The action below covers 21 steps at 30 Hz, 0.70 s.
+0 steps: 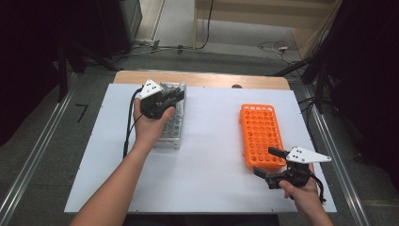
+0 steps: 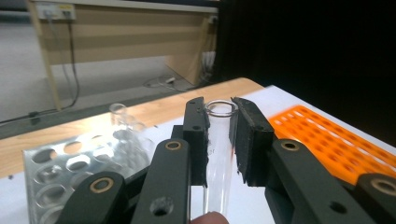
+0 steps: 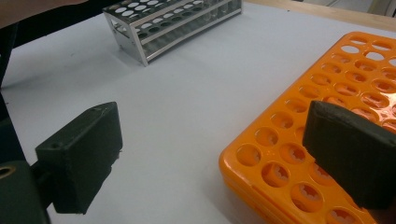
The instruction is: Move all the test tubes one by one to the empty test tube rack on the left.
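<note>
The clear glass test tube stands upright between your left gripper pads, clenched tight, above the metal tube rack on the white worktop. Your right gripper is released, jaws spread wide, empty, beside the orange plastic rack.
</note>
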### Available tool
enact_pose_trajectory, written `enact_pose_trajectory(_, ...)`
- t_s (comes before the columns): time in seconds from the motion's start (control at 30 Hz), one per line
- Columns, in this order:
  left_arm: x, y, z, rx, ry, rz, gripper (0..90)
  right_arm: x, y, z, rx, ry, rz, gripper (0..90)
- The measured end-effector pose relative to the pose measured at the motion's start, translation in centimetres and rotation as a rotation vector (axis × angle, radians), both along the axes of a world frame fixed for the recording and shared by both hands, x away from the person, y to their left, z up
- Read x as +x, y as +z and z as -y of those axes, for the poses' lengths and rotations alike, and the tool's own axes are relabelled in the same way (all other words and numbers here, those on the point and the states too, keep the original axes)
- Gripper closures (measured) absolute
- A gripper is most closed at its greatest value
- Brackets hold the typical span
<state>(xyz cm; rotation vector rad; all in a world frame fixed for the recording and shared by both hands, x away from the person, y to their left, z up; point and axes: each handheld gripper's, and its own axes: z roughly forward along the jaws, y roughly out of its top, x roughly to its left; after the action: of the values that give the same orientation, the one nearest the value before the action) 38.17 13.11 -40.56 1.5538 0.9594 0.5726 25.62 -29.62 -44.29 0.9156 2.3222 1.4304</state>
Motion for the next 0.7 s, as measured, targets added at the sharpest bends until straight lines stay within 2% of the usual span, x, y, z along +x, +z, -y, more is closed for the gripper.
enact_pose_trajectory(0.2, 2.0, -0.7, -0.1, 0.02, 0.083, 0.014, 75.1, 0.1, 0.0, 0.3, 0.005, -0.003, 0.001, 3.4)
enact_pose_trajectory(0.3, 2.5, -1.1, -0.2, 0.021, 0.105, 0.018, 75.1, 0.1, -0.1, 0.4, 0.01, -0.007, -0.001, 3.5)
enact_pose_trajectory(0.4, 2.9, -1.5, -0.3, 0.013, 0.106, 0.011, 75.0, 0.2, -0.1, 0.5, 0.012, -0.01, 0.0, 3.4)
enact_pose_trajectory(0.57, 3.2, -2.2, 0.4, 0.055, 0.094, -0.025, 74.9, 0.1, 0.0, 0.5, 0.012, -0.011, 0.004, 3.5)
enact_pose_trajectory(0.7, 3.5, -2.5, 0.5, 0.068, 0.107, -0.099, 72.3, 0.1, 0.0, 0.6, 0.012, -0.014, 0.004, 3.5)
